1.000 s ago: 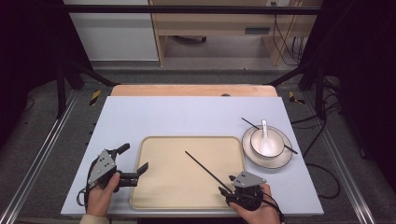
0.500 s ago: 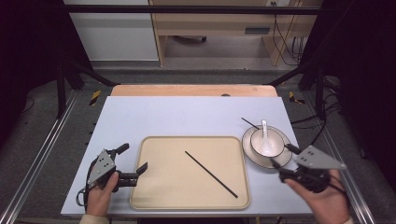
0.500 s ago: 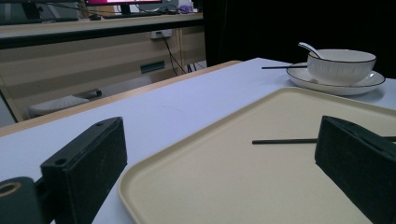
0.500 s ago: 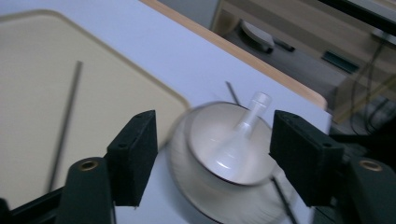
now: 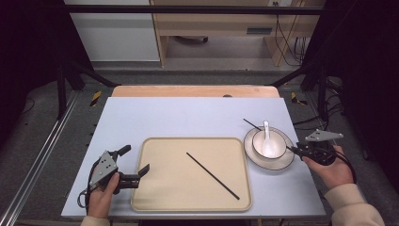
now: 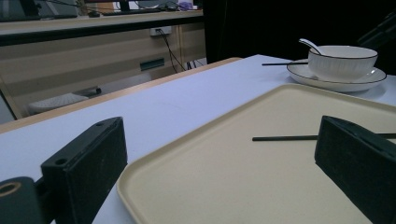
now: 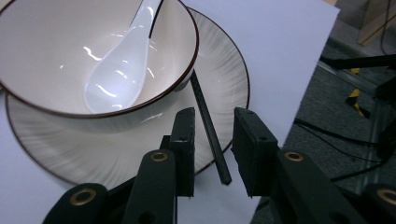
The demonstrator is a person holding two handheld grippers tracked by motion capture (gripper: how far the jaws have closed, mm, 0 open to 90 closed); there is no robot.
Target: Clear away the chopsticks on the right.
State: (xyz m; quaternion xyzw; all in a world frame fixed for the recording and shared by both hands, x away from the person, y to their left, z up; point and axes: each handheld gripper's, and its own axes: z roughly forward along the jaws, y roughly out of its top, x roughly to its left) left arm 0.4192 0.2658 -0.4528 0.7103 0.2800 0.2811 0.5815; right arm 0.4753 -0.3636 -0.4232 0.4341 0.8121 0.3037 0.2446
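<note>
Table: a pale blue table top (image 5: 188, 117) with a wooden strip along its far edge; the far half is bare and gives open room.
Tray: a cream tray (image 5: 164, 188) lies at the near middle, its raised rim close to the table's near edge.
Stick on tray: one black chopstick (image 5: 212, 175) lies flat inside the tray, its long axis diagonal, from far left to near right, well clear of the rim.
Plate: a white plate (image 5: 282, 162) sits just right of the tray, near the table's right edge, with little free surface beyond it.
Bowl and spoon: a white bowl (image 5: 269, 143) stands on the plate; a white spoon (image 5: 267, 136) rests in it, handle toward the far side.
Stick on plate: a second chopstick (image 7: 208, 123) lies across the plate under the bowl's side; its long axis runs from the far left over the plate to the near right, and its near end juts over the plate's rim.
Right gripper: the right gripper (image 7: 212, 144) is at the plate's right rim, pointing left toward the bowl; its jaws have just been closing, with the second chopstick's near end between them, and a gap remains on each side.
Right hand: the right hand (image 5: 331, 167) comes in from the table's right corner, off the edge.
Left gripper: the left gripper (image 5: 134, 162) rests at the tray's left rim, jaws spread wide and holding nothing, pointing right across the tray.
Left hand: the left hand (image 5: 101, 195) wraps the gripper's body at the near left corner.
</note>
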